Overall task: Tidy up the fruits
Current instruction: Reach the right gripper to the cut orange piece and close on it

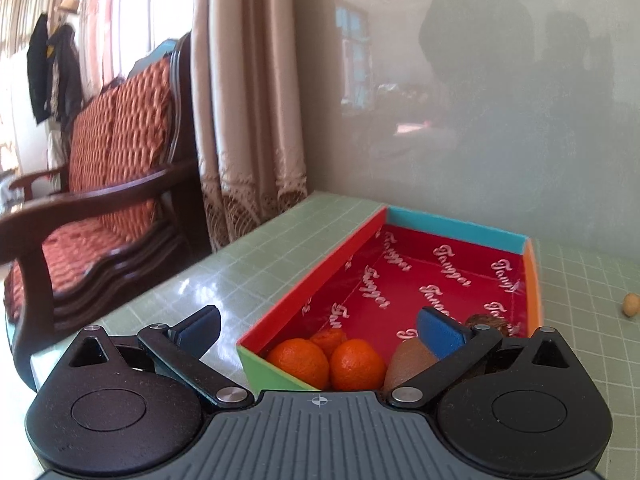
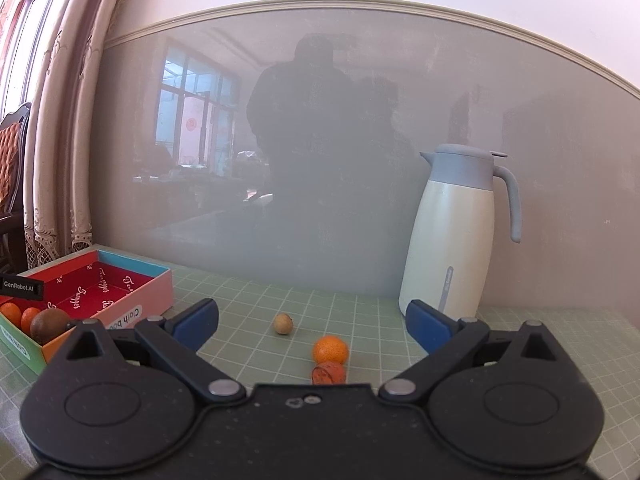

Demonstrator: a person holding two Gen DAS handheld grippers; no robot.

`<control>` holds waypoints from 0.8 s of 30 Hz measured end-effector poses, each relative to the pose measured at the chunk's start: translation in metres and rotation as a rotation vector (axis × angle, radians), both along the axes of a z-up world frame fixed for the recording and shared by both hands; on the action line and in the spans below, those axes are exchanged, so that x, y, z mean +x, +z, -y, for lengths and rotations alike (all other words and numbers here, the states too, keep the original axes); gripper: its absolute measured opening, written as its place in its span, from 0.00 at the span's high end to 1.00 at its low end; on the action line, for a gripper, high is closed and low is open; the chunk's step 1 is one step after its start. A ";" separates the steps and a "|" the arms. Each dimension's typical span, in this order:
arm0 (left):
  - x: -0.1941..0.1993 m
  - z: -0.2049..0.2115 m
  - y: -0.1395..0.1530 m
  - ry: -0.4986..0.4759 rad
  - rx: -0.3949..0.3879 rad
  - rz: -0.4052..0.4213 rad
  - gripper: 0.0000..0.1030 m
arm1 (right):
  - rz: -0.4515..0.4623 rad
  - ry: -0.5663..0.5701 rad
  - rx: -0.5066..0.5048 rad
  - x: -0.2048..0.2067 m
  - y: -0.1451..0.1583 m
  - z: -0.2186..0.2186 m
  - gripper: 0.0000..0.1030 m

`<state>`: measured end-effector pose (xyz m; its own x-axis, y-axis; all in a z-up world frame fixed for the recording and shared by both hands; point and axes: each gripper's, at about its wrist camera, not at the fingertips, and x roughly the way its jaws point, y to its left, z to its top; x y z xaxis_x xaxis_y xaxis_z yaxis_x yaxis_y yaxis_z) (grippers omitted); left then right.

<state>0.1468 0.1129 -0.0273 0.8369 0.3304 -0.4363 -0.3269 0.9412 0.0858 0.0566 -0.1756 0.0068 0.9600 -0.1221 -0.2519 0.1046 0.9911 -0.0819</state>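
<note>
A red-lined box [image 1: 452,280] with coloured walls sits on the green grid mat. Three tangerines [image 1: 352,364] and a brown kiwi [image 1: 408,360] lie at its near end, with a dark brown fruit [image 1: 490,324] beside them. My left gripper [image 1: 320,330] is open and empty over the box's near end. In the right wrist view, my right gripper [image 2: 312,318] is open and empty above a tangerine [image 2: 330,350], a reddish-orange fruit [image 2: 328,373] and a small tan fruit [image 2: 283,323] on the mat. The box [image 2: 132,304] is at its left.
A white and blue thermos jug [image 2: 452,236] stands at the back right against the glossy wall panel. A wooden armchair [image 1: 100,208] with red cushions and curtains [image 1: 248,100] are left of the table. A small tan fruit [image 1: 630,304] lies right of the box.
</note>
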 end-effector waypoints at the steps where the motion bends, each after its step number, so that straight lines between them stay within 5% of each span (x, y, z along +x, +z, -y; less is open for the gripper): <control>1: -0.005 0.004 0.001 -0.015 0.025 0.017 0.00 | -0.001 0.002 -0.002 0.000 0.000 -0.001 0.02; 8: -0.031 0.040 0.007 -0.136 0.215 0.122 0.00 | -0.003 -0.004 0.003 0.001 0.000 0.002 0.03; 24: -0.037 0.081 0.005 -0.239 0.208 0.109 0.00 | -0.012 -0.068 -0.001 -0.007 -0.002 0.033 0.03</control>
<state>0.1101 0.0318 -0.0222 0.9394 0.1919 -0.2841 -0.1168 0.9582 0.2612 0.0501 -0.2082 0.0046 0.9464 -0.1872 -0.2634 0.1707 0.9817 -0.0842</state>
